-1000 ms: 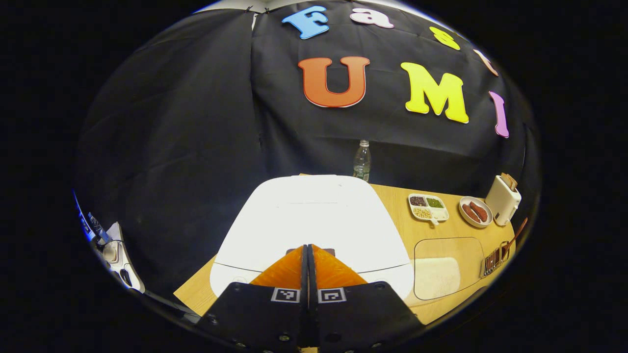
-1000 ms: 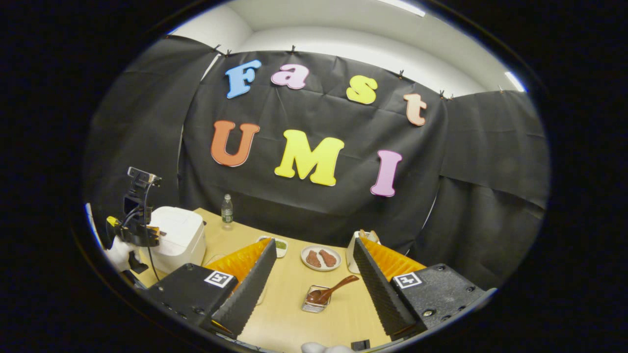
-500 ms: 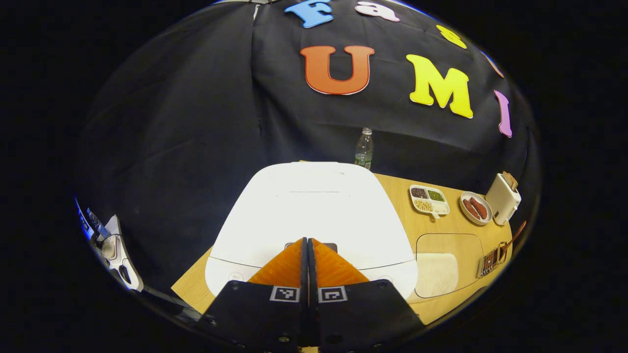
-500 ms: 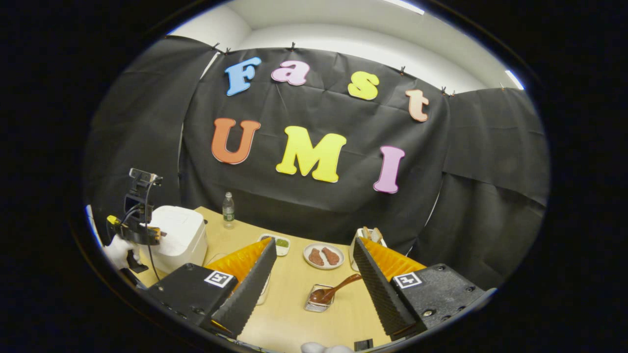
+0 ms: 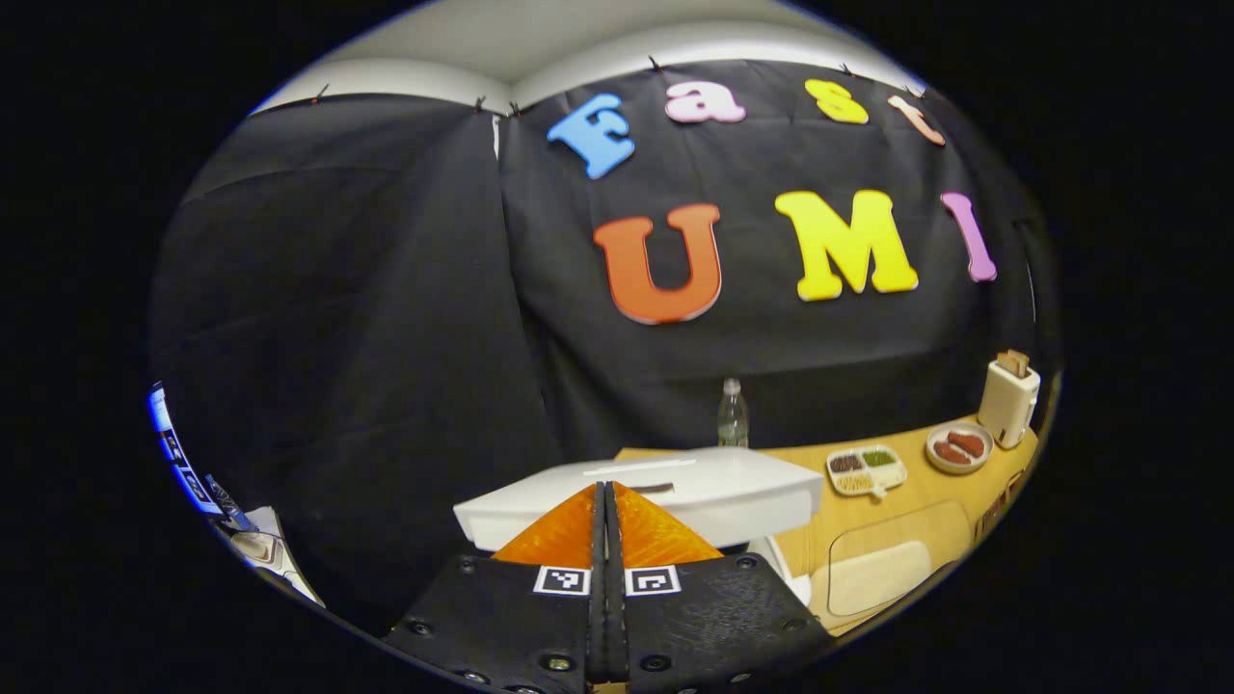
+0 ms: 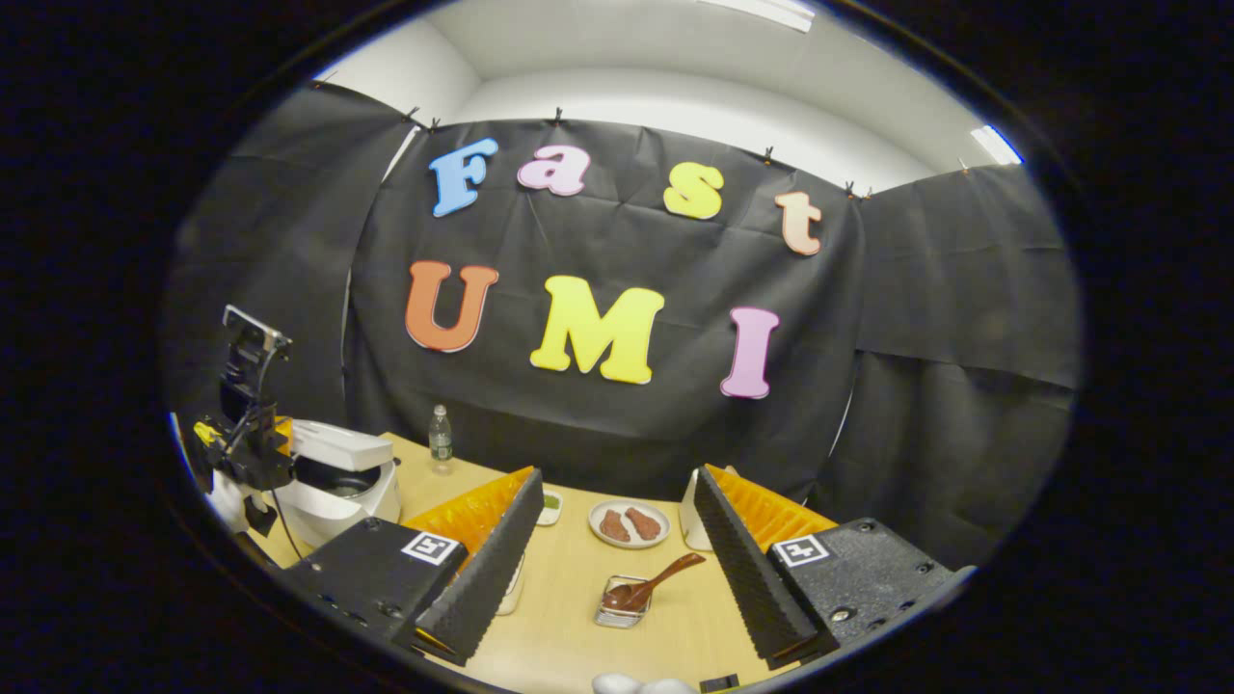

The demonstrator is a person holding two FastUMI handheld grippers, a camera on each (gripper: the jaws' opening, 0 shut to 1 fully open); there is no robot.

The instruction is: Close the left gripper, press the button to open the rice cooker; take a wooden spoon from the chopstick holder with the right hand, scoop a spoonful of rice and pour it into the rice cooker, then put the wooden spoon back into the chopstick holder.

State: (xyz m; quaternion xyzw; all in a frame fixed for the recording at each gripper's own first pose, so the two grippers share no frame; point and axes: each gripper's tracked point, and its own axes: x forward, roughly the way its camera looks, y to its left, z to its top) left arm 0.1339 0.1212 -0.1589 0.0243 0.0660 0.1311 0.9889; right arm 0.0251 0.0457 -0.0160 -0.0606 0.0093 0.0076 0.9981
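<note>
Rice cooker (image 6: 342, 482) sits at the table's (image 6: 569, 617) left end, and its lid (image 5: 665, 493) is now popped up. Half a second ago the lid lay flat under the left gripper's tips; now it tilts open, with the dark inner pot visible under it in the right gripper view. So the button press worked, and step one looks done.

Left gripper (image 5: 604, 492) has its fingers pressed together with no gap, nothing between them. It has lifted off the cooker front and now sits level with the raised lid edge, just in front of it. The right gripper view also shows it right beside the cooker, on the cooker's left.

Right gripper (image 6: 617, 525) has its fingers spread wide and empty, well to the right of the cooker. It has barely moved in the last second. Wooden spoon (image 6: 644, 590) leans in the chopstick holder (image 6: 622, 609), a small wire basket well right of the cooker, lying between the open fingers but farther off. No contact yet.

Rice tray (image 5: 872, 576) lies flat just right of the cooker. Farther right of the cooker are the divided snack dish (image 5: 865, 467), sausage plate (image 6: 629, 523) and toaster (image 5: 1008, 397). Bottle (image 6: 441, 439) stands behind the cooker.

Next job is likely the right hand going down for the spoon handle. Cooker is open and ready to receive rice.
</note>
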